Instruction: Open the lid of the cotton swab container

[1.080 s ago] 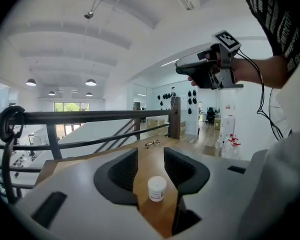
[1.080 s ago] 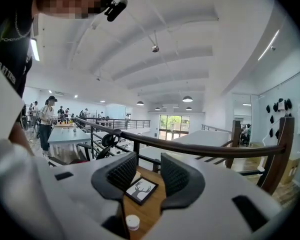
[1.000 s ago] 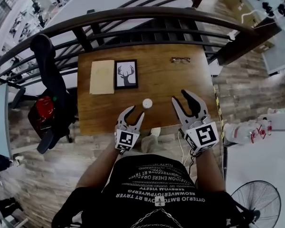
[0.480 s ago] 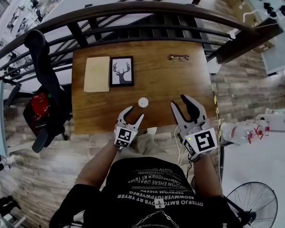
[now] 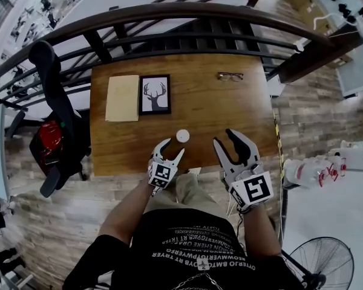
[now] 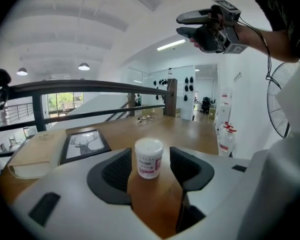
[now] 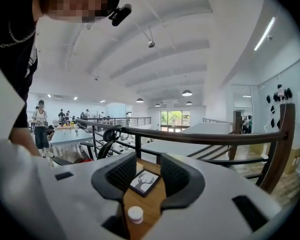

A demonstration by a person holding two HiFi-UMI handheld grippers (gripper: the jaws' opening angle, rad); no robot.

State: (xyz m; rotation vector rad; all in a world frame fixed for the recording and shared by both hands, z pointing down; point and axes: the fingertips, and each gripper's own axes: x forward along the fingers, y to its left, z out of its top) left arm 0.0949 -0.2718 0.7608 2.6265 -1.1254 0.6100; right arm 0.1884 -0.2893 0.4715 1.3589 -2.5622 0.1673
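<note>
Cotton swab container [image 5: 182, 136] stood upright, lid on, near front edge of table [image 5: 230, 107], same spot as second before. Left gripper [image 5: 174, 148] had dropped lower toward it, jaws just opening wider; container sat just ahead, framed between spread jaws, untouched. Right gripper [image 5: 223, 138] hung right of container, held higher than left, jaws parted, empty. Both pointed forward, tilted slightly down.

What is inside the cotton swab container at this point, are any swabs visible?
Nothing of the inside shows. The cotton swab container stands upright on the table with its white lid on; lid and whitish wall hide whatever it holds.
</note>
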